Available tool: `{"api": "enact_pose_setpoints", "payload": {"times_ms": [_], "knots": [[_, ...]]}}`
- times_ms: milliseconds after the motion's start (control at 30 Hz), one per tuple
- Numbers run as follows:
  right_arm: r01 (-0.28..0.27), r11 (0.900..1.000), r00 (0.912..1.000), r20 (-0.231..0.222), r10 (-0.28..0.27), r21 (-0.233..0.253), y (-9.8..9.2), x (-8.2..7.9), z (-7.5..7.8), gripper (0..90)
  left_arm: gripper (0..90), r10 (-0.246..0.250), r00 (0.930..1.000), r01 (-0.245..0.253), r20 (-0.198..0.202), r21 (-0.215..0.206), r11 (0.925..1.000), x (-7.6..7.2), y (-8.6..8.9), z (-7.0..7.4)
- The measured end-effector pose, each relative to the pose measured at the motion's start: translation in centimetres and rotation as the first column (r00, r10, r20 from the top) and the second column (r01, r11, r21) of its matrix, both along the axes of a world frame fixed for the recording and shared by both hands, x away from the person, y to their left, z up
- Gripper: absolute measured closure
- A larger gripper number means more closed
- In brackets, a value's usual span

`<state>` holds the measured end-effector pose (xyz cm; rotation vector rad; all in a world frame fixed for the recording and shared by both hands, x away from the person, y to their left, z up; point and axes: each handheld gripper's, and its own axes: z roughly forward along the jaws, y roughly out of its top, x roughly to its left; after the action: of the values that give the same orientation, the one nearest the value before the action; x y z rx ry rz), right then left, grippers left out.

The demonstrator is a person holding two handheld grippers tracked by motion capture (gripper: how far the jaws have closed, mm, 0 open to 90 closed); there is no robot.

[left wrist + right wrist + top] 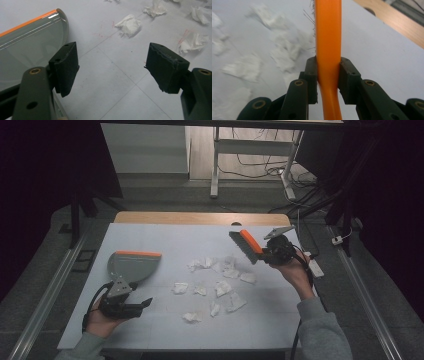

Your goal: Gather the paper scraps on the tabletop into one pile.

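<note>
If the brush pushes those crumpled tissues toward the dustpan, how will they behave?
The crumpled tissues look very light, so they would probably skid or tumble easily. Loosely wadded, they may squash against the brush instead of rolling. They lie scattered, so several sweeps seem likely.

The paper scraps [249, 67] blur in the right gripper view (brush [328, 37] handle cut off below).

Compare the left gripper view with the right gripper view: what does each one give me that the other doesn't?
Left gripper view alone: the grey dustpan with its orange edge, lying beside the open left claw, which grips nothing.

Right gripper view alone: the right claw shut on the orange brush handle, bristles at the top, and the wooden table edge.

Both: the pale table surface and crumpled paper scraps scattered on it, blurred in the right gripper view.
</note>
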<state>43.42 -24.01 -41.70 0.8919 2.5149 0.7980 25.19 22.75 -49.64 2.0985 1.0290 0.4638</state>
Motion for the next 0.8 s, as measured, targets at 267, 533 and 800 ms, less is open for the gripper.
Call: {"api": "enact_pose_setpoints", "payload": {"times_ms": [267,533,800], "knots": [[0.053,0.986,0.9952,-0.073,-0.065,-0.158,0.3,2.2,-1.3,71.1,27.4,-0.022,0.9998,0.022,-0.002,0.008,0.9997,0.5,-0.4,-0.3],[0.046,0.966,0.9909,-0.111,-0.076,-0.255,1.7,2.7,-2.2,71.1,27.4,-0.019,0.9998,0.019,-0.005,0.003,0.9998,0.6,-0.3,-0.5],[0.008,0.952,0.9911,-0.124,-0.048,-0.306,4.4,4.1,-2.5,71.2,27.5,-0.012,0.9999,0.012,0.001,0.003,0.9999,0.4,-0.2,-0.5]]}}
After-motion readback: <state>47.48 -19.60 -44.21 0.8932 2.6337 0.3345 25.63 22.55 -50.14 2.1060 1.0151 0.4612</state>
